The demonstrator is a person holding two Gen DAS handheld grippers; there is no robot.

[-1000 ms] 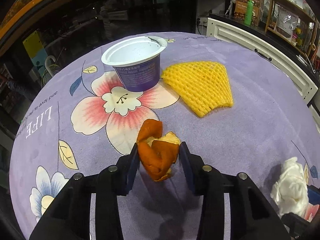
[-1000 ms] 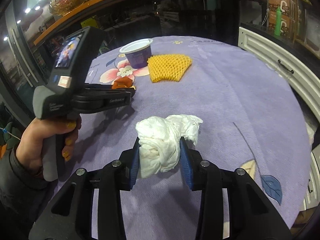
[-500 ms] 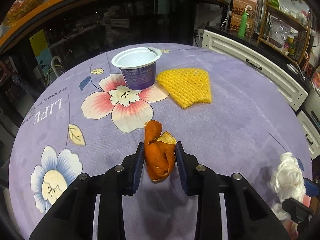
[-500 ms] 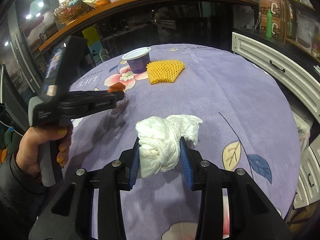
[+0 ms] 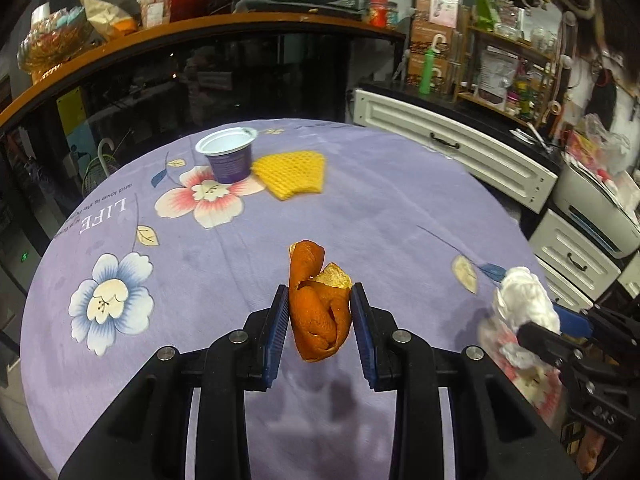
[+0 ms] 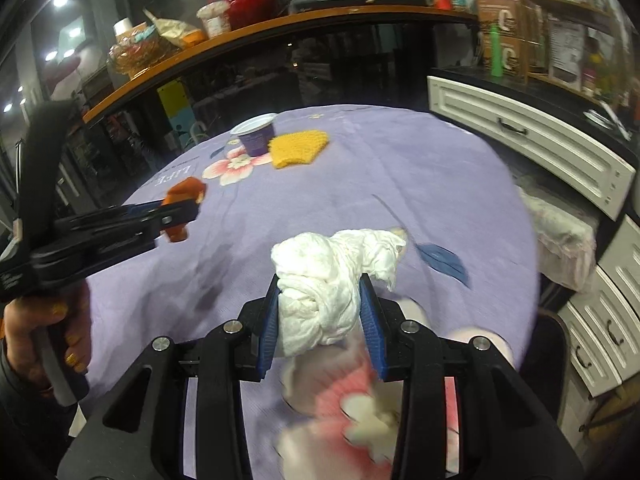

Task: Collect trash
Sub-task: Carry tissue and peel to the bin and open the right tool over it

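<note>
Over the purple floral tablecloth (image 5: 400,200): left gripper (image 5: 319,322) clamped on orange peel (image 5: 318,312), right gripper (image 6: 320,316) on crumpled tissue (image 6: 324,276), mid-carry, probably needing a bin next.

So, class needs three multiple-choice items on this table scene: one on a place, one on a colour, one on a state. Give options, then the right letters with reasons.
1. Where does the yellow net lie?
A. beside the cup
B. inside the cup
C. in a gripper

2. What colour is the tablecloth?
A. green
B. purple
C. red

3. What is the state of the left gripper?
A. open and empty
B. shut on the peel
C. shut on the tissue

Answers: 1 A, the net lies flat on the cloth next to the cup. 2 B, purple with flower prints. 3 B, the peel sits pressed between its pads; the right gripper holds the tissue.
</note>
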